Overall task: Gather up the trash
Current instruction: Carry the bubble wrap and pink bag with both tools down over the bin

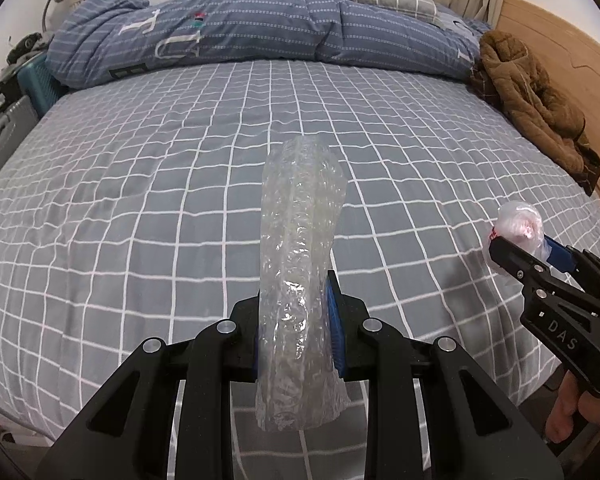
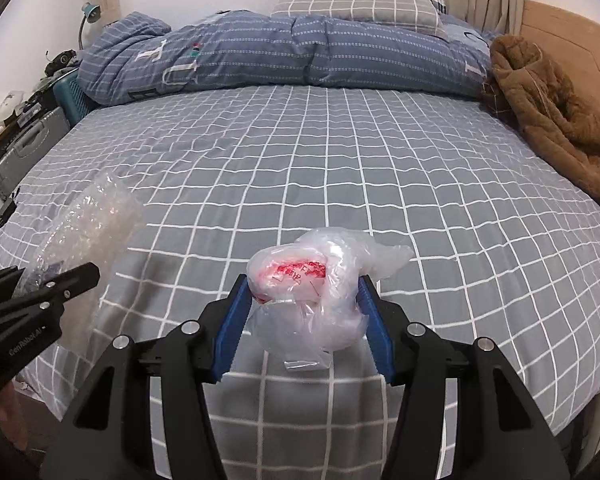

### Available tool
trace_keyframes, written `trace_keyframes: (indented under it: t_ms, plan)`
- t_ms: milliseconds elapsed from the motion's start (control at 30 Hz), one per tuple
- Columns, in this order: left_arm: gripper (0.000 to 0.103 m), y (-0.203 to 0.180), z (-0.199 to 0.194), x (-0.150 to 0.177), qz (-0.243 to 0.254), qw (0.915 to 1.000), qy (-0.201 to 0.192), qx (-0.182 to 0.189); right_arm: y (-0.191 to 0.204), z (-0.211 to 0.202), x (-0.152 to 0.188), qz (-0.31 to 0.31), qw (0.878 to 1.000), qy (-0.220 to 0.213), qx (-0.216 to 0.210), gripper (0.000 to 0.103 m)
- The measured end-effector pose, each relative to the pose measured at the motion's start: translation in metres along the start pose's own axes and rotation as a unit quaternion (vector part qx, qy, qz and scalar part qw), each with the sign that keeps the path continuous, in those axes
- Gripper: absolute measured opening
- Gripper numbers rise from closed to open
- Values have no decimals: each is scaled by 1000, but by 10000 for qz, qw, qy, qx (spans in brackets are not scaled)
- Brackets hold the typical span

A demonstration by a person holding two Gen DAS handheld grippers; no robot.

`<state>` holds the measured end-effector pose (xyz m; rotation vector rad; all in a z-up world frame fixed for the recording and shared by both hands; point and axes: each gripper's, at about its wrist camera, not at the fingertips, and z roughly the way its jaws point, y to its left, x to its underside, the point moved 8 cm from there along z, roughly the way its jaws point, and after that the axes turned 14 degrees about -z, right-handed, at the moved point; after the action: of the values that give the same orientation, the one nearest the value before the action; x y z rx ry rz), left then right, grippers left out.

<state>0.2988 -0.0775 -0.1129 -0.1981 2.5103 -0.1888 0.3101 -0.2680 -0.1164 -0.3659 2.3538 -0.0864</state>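
My left gripper point(image 1: 296, 300) is shut on a long roll of clear bubble wrap point(image 1: 300, 240) that sticks out forward above the bed; the same bubble wrap point(image 2: 88, 216) and left gripper point(image 2: 66, 276) show at the left of the right wrist view. My right gripper point(image 2: 302, 284) is shut on a crumpled clear plastic bag with red print point(image 2: 312, 284), held between its blue pads point(image 2: 232, 328). In the left wrist view that bag point(image 1: 518, 226) and the right gripper point(image 1: 528, 252) appear at the right edge. Both are held above the grey checked bedsheet point(image 1: 180, 184).
A folded blue quilt point(image 2: 280, 52) and a checked pillow point(image 2: 360, 0) lie at the far end of the bed. A brown jacket point(image 2: 548, 116) rests by the wooden headboard point(image 2: 572, 40) at right. Cases and clutter point(image 2: 24, 140) stand past the left edge.
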Motion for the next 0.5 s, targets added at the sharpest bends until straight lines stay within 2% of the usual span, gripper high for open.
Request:
trace_keyframes:
  t_ms: [500]
  plan:
    - [24, 12, -36, 39, -237, 9997, 99, 59, 33, -50, 23, -26, 9998, -49, -185, 52]
